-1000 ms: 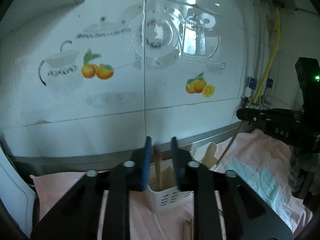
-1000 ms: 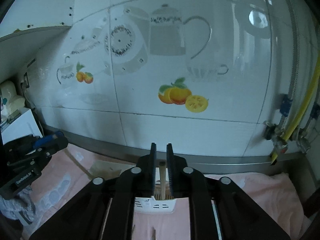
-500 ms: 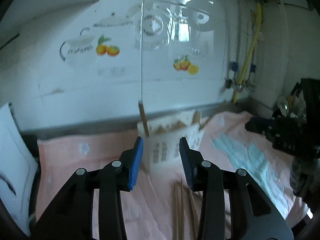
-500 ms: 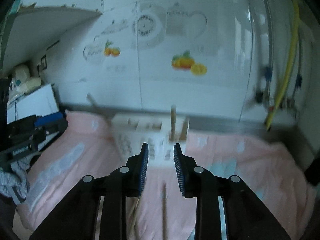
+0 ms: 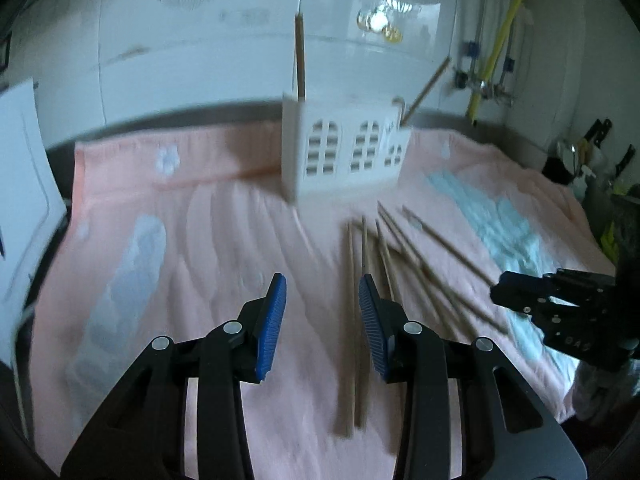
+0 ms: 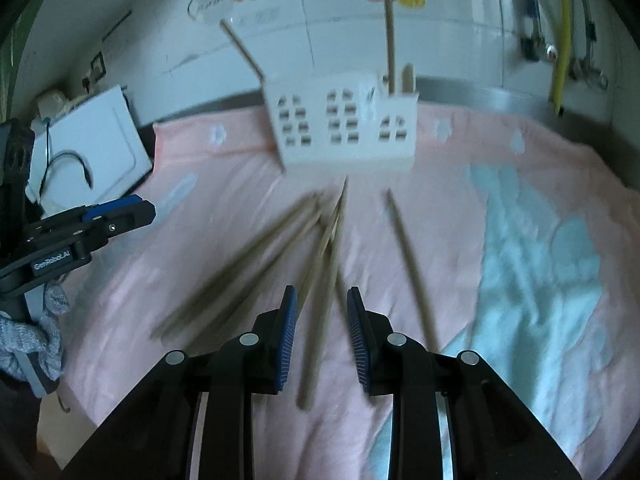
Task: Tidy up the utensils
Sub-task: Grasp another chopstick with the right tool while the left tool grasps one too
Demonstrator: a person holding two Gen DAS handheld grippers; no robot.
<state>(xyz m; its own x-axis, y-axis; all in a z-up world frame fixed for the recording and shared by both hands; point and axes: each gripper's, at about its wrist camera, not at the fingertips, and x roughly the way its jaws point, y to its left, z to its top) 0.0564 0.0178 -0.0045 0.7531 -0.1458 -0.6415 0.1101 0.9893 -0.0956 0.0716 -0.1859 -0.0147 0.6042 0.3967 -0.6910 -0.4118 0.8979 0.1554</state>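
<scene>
So the whole counter was covered by a pink towel (image 5: 224,240) with pale blue patches, backed by a white tiled wall (image 6: 340,40) with fruit-and-teapot decals. Toward the back of the towel sat the white plastic utensil holder (image 5: 340,152), the kind with little arched cutouts, and it already had a few wooden chopsticks standing in it, one upright at its left corner (image 5: 299,60) and one leaning out the right side (image 5: 426,88). In front of the holder a loose bunch of chopsticks (image 6: 320,248) lay scattered on the towel, fanned out and partly crossing each other, everything a bit motion-blurred.

The left gripper (image 5: 322,320) hung over bare towel just left of that pile, blue pads spread wide, holding nothing. The right gripper (image 6: 321,332) was above the near ends of the pile, jaws parted a moderate amount with one chopstick (image 6: 316,344) lying on the towel in the gap between them, not clamped.
</scene>
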